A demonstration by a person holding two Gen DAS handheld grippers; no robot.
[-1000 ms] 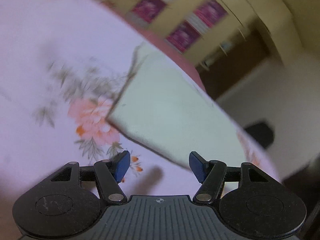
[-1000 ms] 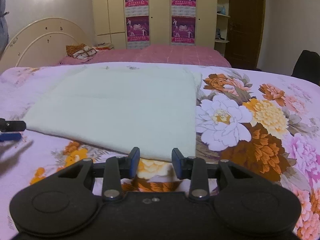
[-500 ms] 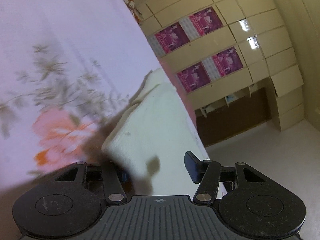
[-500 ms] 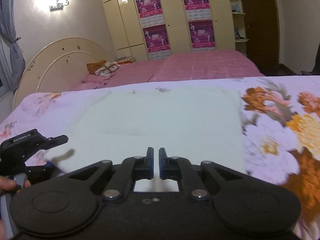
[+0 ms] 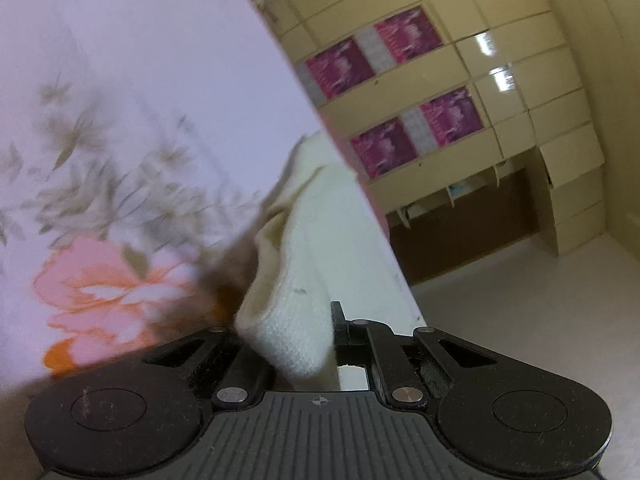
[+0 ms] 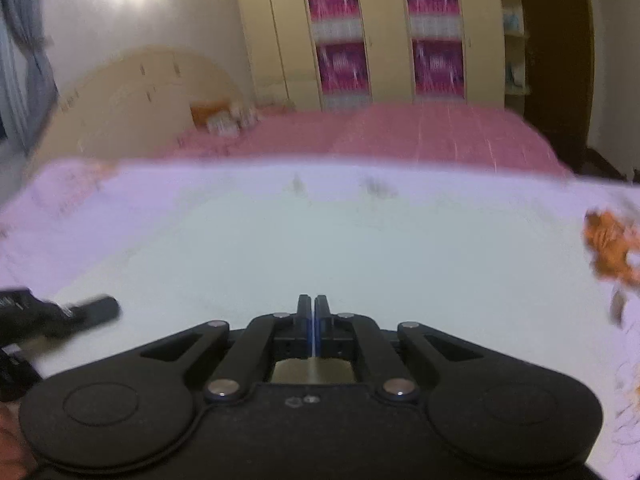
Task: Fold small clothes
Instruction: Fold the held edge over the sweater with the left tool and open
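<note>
A white cloth (image 6: 340, 248) lies spread on the flowered bedspread (image 6: 80, 208). In the left wrist view my left gripper (image 5: 288, 332) is shut on the cloth's near corner (image 5: 292, 312), which bunches up between the fingers and lifts off the bedspread (image 5: 120, 160). In the right wrist view my right gripper (image 6: 313, 316) has its jaws pressed together at the cloth's near edge; the pinched fabric itself is hidden by the fingers. The left gripper also shows in the right wrist view (image 6: 60, 316) at the cloth's left corner.
A second bed with a pink cover (image 6: 400, 136) and a cream headboard (image 6: 140, 92) stands behind. A yellow wardrobe with purple posters (image 6: 380, 32) lines the far wall, with a dark door (image 6: 560, 60) to its right.
Both grippers moved onto the cloth's near edge and closed. The left one took hold of the corner and raised it. The right view tipped upward over the cloth.
</note>
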